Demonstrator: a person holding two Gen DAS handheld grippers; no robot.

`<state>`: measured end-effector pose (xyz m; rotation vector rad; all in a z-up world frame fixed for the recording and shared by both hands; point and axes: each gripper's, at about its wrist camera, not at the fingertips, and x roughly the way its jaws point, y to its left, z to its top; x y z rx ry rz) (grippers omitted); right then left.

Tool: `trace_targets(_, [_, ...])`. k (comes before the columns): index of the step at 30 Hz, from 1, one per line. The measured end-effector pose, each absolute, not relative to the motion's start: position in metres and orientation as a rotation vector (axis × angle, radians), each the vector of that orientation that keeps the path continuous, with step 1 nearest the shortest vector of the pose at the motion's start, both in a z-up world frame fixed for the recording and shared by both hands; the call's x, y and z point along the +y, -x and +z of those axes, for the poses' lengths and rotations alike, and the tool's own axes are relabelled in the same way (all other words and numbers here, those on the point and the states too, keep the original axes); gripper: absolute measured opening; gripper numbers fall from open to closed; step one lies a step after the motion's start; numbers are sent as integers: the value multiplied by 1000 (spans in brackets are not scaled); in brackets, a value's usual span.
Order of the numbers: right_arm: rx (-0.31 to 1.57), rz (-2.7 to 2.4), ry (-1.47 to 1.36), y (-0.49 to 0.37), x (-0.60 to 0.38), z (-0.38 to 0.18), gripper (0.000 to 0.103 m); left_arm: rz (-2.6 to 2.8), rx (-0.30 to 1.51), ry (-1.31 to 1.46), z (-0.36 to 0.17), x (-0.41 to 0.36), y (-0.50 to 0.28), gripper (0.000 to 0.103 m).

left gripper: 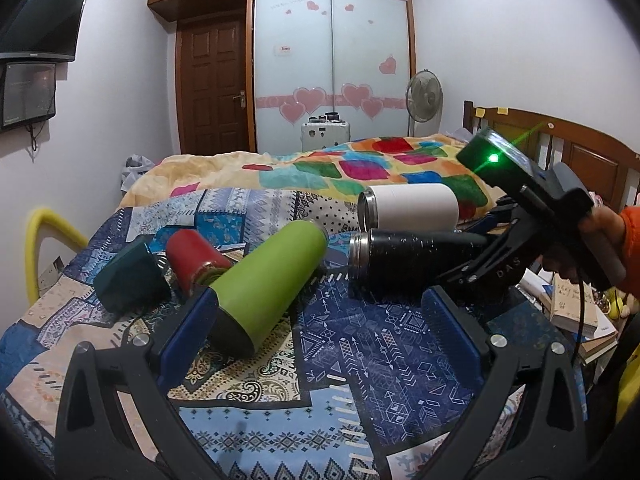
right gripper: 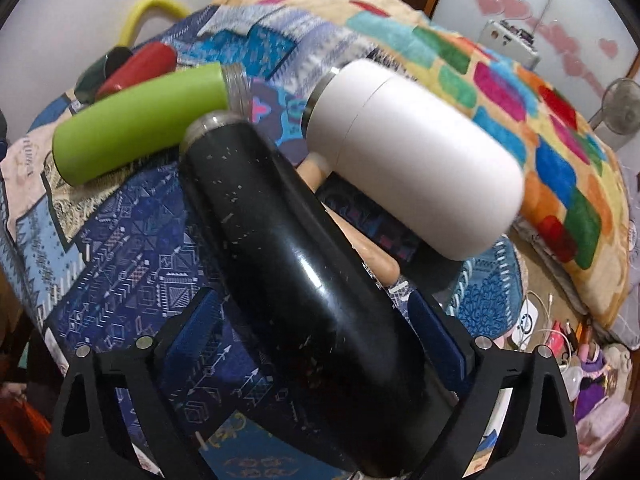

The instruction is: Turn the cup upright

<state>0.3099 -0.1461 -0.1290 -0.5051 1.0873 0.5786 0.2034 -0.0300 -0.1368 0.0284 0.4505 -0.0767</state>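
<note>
Five cups are lying sideways on the patterned cloth (left gripper: 380, 344): green cup (left gripper: 268, 280) at frame centre-left, red cup (left gripper: 192, 256) and dark teal cup (left gripper: 132, 280) crowding further left, white cup (left gripper: 412, 211) above the black cup (left gripper: 404, 260). The right gripper (right gripper: 316, 332) is gripping the black cup; the left gripper (left gripper: 320, 320) is gaping wide beside the green cup.

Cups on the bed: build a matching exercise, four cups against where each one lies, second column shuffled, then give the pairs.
Column one:
1. black cup
2. white cup
3. green cup
4. red cup

Column two:
A. lying against the left hand-held gripper's left finger
B. between the right hand-held gripper's fingers
C. lying between the dark green cup and the green cup
D. lying beside the black cup, nearest the colourful blanket

Pairs: 1-B, 2-D, 3-A, 4-C
</note>
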Motion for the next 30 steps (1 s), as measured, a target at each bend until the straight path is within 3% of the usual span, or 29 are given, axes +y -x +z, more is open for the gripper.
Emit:
trace_targets(6, [1116, 576, 546, -306, -145, -134, 89, -81, 466, -29, -144, -33, -208, 103])
trace_targets(11, [1142, 665, 526, -287, -145, -127, 68, -81, 475, -20, -147, -31, -211, 103])
trace_targets(30, [1102, 587, 459, -249, -139, -123, 65, -32, 473, 18, -142, -14, -200, 103])
